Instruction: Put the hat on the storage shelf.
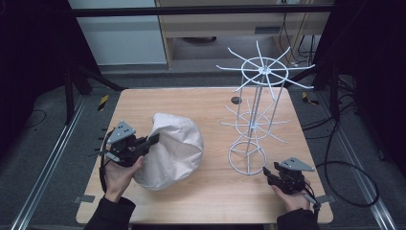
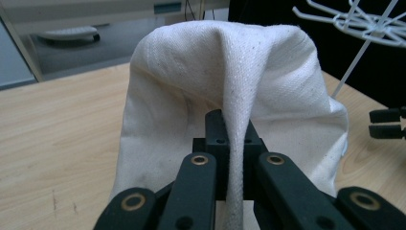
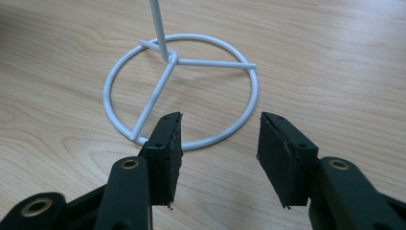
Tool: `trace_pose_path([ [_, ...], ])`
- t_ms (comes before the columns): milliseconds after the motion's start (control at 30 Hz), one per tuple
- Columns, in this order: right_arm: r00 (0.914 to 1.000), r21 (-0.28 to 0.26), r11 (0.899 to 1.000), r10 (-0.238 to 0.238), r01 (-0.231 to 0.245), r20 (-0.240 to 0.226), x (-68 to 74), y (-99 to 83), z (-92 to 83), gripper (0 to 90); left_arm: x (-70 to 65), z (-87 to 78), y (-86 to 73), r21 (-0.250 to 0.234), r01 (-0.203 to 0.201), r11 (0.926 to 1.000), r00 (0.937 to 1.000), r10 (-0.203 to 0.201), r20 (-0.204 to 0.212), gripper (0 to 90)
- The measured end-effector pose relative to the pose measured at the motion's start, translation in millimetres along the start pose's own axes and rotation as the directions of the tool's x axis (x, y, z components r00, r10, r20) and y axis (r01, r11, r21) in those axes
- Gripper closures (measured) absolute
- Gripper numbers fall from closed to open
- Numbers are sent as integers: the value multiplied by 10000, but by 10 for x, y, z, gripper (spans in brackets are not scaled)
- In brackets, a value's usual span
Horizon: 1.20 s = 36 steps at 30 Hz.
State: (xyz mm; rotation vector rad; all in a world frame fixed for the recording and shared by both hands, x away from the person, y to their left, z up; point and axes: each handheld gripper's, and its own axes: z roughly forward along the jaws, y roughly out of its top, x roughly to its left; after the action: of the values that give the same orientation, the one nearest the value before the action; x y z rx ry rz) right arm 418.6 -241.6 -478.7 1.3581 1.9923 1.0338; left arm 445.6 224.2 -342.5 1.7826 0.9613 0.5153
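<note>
Left gripper (image 2: 234, 143): clamped on a thin fold of the white cloth bag (image 1: 170, 149), lifted off the counter (image 1: 206, 103).
Right gripper (image 3: 218, 143): jaws apart, empty, beside the wire rack (image 1: 253, 110) base.
Risk: fold may slip; rack may tip.

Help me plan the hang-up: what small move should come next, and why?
Probably lift the hat higher toward the rack. The left hand-held gripper pinches a fold of it, but its far edge seems to sit on the table, well below the rack's arms.

No text, label, brand, number or sign can be read anywhere
</note>
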Motion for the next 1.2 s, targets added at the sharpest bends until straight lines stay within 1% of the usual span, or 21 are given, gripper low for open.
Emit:
trace_pose_path([
  [133, 10000, -2, 10000, -19, 19, 12, 1, 1, -2, 506, -8, -118, 32, -695, 50, 9976, 10000, -52, -39, 882],
  [167, 10000, -2, 10000, -19, 19, 12, 1, 1, -2, 506, -8, -118, 32, -695, 50, 9976, 10000, -52, -39, 882],
  [200, 10000, 6, 10000, -26, 25, 28, 4, 1, -3, 505, -12, -164, 39, -994, 64, 9950, 10000, -70, -53, 882],
  [233, 10000, 6, 10000, -26, 25, 28, 4, 1, -3, 505, -12, -164, 39, -994, 64, 9950, 10000, -70, -53, 882],
  [267, 10000, 1, 10000, -12, 12, 34, 4, 3, -4, 505, -15, -212, 47, -1262, 82, 9920, 9999, -91, -64, 882],
  [433, 10000, 30, 10000, -23, 23, 68, 5, 4, 4, 504, -12, -299, 71, -1717, 203, 9849, 9998, -192, 85, 881],
  [467, 10000, 46, 10000, -38, 38, 75, 2, 4, 7, 504, -12, -346, 84, -1980, 259, 9799, 9997, -244, 102, 882],
  [500, 10000, 46, 10000, -38, 38, 75, 2, 4, 7, 504, -12, -346, 84, -1980, 259, 9799, 9997, -244, 102, 882],
  [533, 10000, 29, 10000, -29, 29, 62, -1, 3, 3, 504, -15, -396, 96, -2255, 342, 9736, 9994, -313, 164, 882],
  [567, 10000, 21, 10000, -30, 30, 71, -1, 2, 0, 504, -15, -396, 96, -2255, 342, 9736, 9994, -313, 164, 882],
  [600, 10000, 16, 10000, -24, 24, 69, -2, 2, 0, 504, -20, -448, 111, -2512, 334, 9674, 9994, -298, 181, 882],
  [667, 10000, 31, 10000, -29, 28, 70, -2, 1, 3, 504, -25, -495, 127, -2694, 342, 9624, 9993, -295, 215, 882],
  [700, 10000, 31, 10000, -29, 28, 70, -2, 1, 3, 504, -25, -495, 127, -2694, 342, 9624, 9993, -295, 215, 882],
  [733, 10000, 49, 10000, -21, 20, 67, 4, 0, 5, 504, -34, -531, 139, -2856, 333, 9578, 9994, -280, 225, 882],
  [800, 10000, 50, 10000, -16, 16, 71, 8, 0, 4, 504, -46, -561, 148, -3015, 310, 9530, 9994, -248, 241, 881],
  [833, 10000, 50, 10000, -16, 16, 71, 8, 0, 4, 504, -46, -561, 148, -3015, 310, 9530, 9994, -248, 241, 882],
  [933, 10000, 27, 10000, -4, 4, 93, 1, -2, 0, 503, -83, -605, 168, -3306, 292, 9433, 9994, -206, 295, 882],
  [967, 10000, 27, 10000, -4, 4, 93, 1, -2, 0, 503, -83, -605, 168, -3306, 292, 9433, 9994, -206, 295, 882],
  [1000, 10000, 13, 10000, -4, 3, 94, -8, -3, 0, 503, -104, -621, 180, -3436, 248, 9388, 9995, -164, 273, 882],
  [1133, 9999, 73, 9999, 130, -130, 78, -8, -4, -4, 503, -121, -655, 202, -3650, 294, 9306, 9992, -181, 344, 882],
  [1200, 9999, 1, 10000, 46, -46, 142, -14, -7, -4, 504, -134, -675, 216, -3756, 285, 9264, 9992, -160, 365, 882],
])
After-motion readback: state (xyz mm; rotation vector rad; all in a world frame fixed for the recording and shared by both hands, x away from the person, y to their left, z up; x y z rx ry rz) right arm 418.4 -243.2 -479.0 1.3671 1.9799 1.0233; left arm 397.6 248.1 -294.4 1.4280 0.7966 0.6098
